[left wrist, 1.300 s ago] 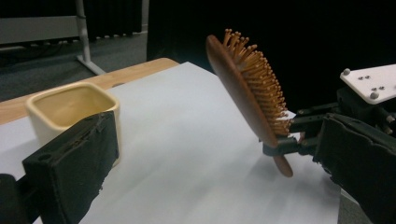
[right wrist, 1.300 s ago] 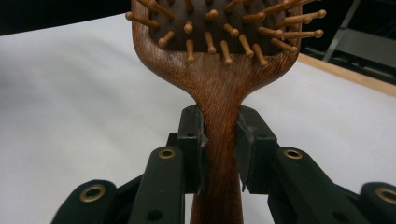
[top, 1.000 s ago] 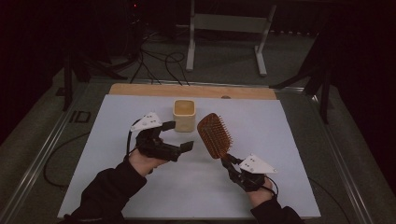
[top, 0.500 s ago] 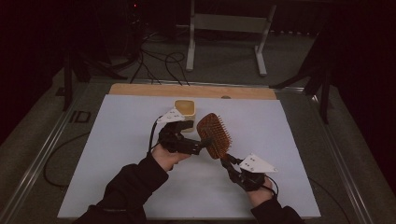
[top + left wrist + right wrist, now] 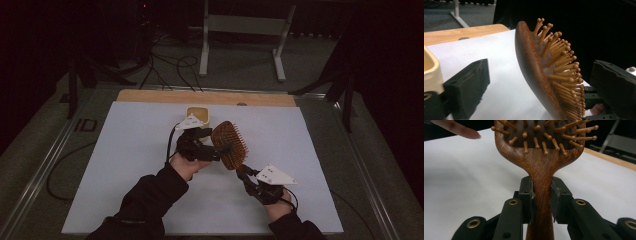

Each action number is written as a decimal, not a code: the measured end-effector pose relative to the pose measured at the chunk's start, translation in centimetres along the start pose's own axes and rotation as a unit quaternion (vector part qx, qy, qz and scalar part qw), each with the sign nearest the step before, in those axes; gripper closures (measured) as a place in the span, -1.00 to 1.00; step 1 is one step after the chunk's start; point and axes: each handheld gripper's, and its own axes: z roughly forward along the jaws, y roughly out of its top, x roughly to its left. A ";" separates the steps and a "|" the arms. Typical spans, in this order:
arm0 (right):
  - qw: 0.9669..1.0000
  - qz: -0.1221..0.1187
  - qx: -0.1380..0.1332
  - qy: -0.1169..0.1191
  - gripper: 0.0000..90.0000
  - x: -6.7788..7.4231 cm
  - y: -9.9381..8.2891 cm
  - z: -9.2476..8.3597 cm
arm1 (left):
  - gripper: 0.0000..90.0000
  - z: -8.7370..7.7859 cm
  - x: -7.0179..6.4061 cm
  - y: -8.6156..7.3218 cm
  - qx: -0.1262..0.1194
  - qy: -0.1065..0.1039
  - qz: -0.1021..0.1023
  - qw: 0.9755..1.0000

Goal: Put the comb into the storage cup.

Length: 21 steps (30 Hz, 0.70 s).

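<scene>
Reaching across the white mat (image 5: 125, 165) from the left, the left gripper (image 5: 223, 149) has its black jaws spread wide with the head of the wooden hairbrush (image 5: 229, 145) standing between them. In the left gripper view one jaw sits off to the brush's smooth brown back and the other off to the bristle side, and a gap shows on both sides, so the pads do not press on the hairbrush (image 5: 541, 72). These jaws have just been closing a little, with the brush head between them. A cream cup (image 5: 198, 114) stands just behind this gripper, toward the wooden strip (image 5: 150, 96) at the mat's far edge.

To the right and nearer the person, the right gripper (image 5: 246, 173) clamps the brush's handle. The right gripper view shows both jaws pressed against the narrow neck just below the head, holding the hairbrush (image 5: 540, 170) upright and tilted above the mat, bristles facing that camera.

Compared with a second ago, the left gripper has travelled rightward from open mat beside the cup to the brush head, while the right gripper and the brush have kept their place.
</scene>
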 end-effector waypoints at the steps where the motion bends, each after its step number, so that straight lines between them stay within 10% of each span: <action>1: 1.000 -0.003 -0.001 -0.003 0.64 0.1 0.0 0.0 | -0.82 0.1 0.0 0.0 0.001 -0.003 -0.002 1.000; 21: 1.000 0.002 0.004 0.009 0.64 0.2 0.0 0.3 | -0.19 1.7 -0.2 -0.8 -0.012 -0.026 -0.040 0.999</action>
